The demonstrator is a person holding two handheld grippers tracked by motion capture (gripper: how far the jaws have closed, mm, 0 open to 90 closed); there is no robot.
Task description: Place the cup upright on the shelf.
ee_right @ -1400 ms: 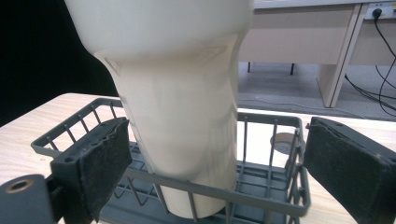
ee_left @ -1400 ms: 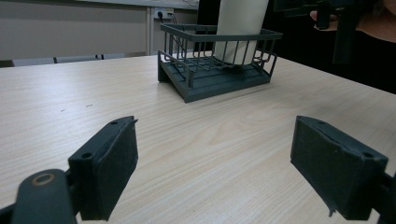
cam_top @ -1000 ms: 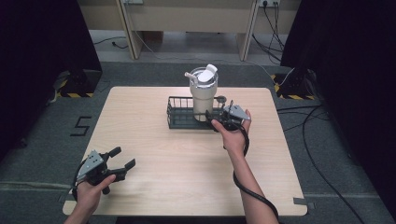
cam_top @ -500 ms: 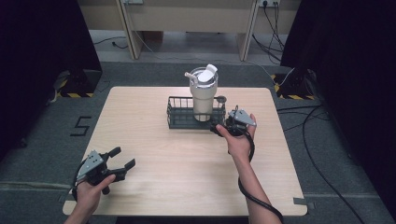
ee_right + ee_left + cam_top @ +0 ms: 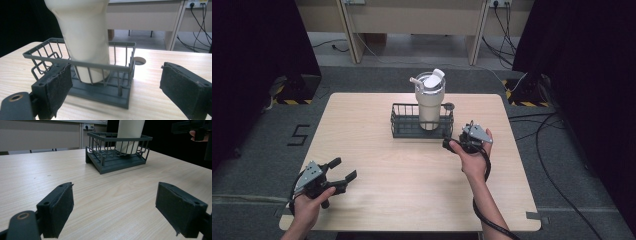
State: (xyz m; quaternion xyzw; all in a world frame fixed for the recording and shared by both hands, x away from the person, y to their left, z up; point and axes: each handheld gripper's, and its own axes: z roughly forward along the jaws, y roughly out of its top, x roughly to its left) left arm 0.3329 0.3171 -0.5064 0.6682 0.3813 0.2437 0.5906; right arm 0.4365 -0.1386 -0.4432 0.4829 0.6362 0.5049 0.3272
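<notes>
The cream tumbler [image 5: 430, 102] stands upright inside the dark wire basket [image 5: 402, 121] at the far middle of the surface [image 5: 362, 130]. The right gripper [image 5: 117, 87] is near the basket with jaws spread and empty. The left gripper [image 5: 334, 172] rests well apart, jaws also spread. I judge the right one should move away straight, keeping clear of the basket rim.

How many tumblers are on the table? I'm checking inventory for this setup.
1. A cream tumbler stands upright inside the dark wire basket near the table's far middle. Nothing suggests another is hidden.
</notes>
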